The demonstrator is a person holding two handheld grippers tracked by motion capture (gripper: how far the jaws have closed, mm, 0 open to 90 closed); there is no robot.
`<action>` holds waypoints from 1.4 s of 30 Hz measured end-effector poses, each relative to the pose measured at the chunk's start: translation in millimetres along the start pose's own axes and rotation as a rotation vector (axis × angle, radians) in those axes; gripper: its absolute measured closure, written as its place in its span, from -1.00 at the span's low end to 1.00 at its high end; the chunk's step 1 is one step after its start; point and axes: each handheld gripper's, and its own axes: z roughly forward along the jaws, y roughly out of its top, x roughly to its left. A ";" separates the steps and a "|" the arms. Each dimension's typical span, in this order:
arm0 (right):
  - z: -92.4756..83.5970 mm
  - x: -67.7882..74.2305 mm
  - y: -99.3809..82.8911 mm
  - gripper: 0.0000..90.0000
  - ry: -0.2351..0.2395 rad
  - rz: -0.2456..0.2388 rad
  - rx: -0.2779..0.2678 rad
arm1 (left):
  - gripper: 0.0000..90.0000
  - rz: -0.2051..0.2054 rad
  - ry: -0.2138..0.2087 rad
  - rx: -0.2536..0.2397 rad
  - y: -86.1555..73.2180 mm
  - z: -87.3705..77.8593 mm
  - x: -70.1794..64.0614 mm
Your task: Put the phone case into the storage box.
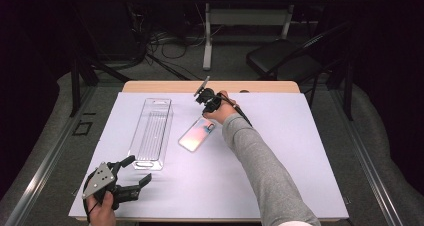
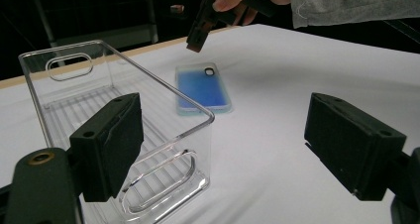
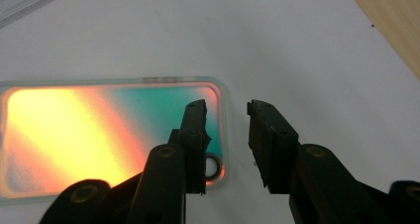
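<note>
Wooden table (image 1: 150,86), white sheet (image 1: 290,151) over it, clear bin (image 1: 151,131), phone case (image 1: 196,135) flat beside

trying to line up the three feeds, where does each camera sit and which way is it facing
High view: fixed above the person's side, looking forward and down on the white-covered table; both forearms, left gripper, right gripper.
Left gripper view: rides the left gripper, looking level across the table past its wide-apart black fingers at the clear ribbed plastic bin.
Right gripper view: rides the right gripper, looking steeply down between its fingers, nothing gripped.
Shared: all three show the flat iridescent phone case.
</note>
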 end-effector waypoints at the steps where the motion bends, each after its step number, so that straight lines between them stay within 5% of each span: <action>1: 1.1 0.9 0.7 0.50 0.012 0.008 0.012 | -0.65 0.001 -0.001 0.002 0.0 -0.2 0.1; 20: 26.2 -1.4 -3.7 0.61 0.015 0.046 0.052 | -0.65 -0.008 0.008 0.003 -1.0 -0.7 1.0; 42: 30.7 -8.7 -11.4 0.83 0.042 0.094 0.056 | -0.65 -0.011 0.008 0.007 -1.5 -0.6 1.7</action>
